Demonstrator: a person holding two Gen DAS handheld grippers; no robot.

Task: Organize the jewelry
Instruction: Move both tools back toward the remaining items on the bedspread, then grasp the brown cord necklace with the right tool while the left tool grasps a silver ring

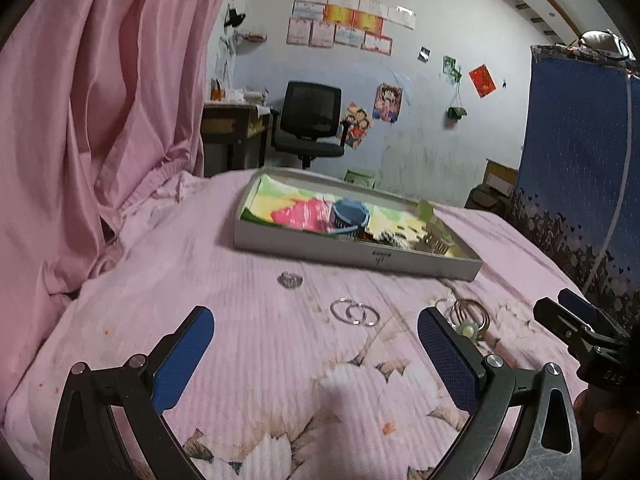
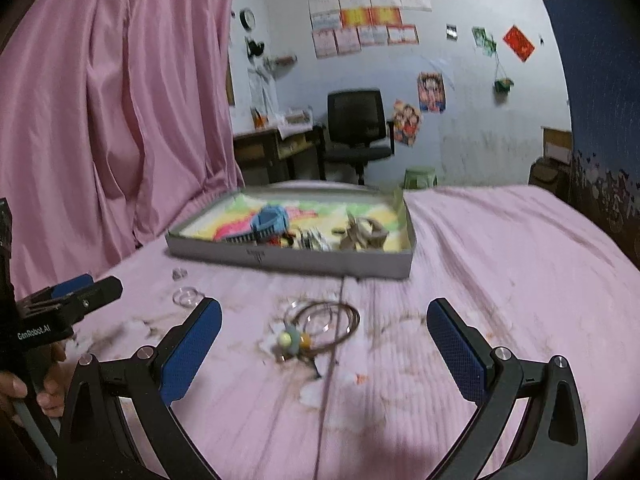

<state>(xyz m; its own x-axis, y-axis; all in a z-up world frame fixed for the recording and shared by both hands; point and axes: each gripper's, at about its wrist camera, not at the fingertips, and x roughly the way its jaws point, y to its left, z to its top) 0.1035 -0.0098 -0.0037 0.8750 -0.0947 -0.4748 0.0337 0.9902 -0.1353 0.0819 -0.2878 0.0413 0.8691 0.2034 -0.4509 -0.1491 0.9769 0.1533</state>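
On the pink bedsheet, two linked silver rings (image 1: 354, 312) lie just ahead of my open left gripper (image 1: 316, 322), with a small clear ring (image 1: 290, 280) farther out. A wire bracelet with pale beads (image 2: 316, 330) lies between the fingers of my open right gripper (image 2: 324, 312); it also shows as the bracelet (image 1: 468, 318) beside my left gripper's right finger. A grey shallow box (image 1: 360, 254) holding a blue comb-like piece (image 1: 349, 216) and other trinkets sits beyond; the same box (image 2: 288, 258) appears in the right wrist view. Neither gripper holds anything.
A pink curtain (image 1: 92, 120) hangs close on the left. A blue fabric wardrobe (image 1: 576, 168) stands at the right. A black office chair (image 1: 310, 120) and a desk (image 1: 230, 124) are beyond the bed. The other gripper (image 2: 68, 300) and a hand show at the left edge.
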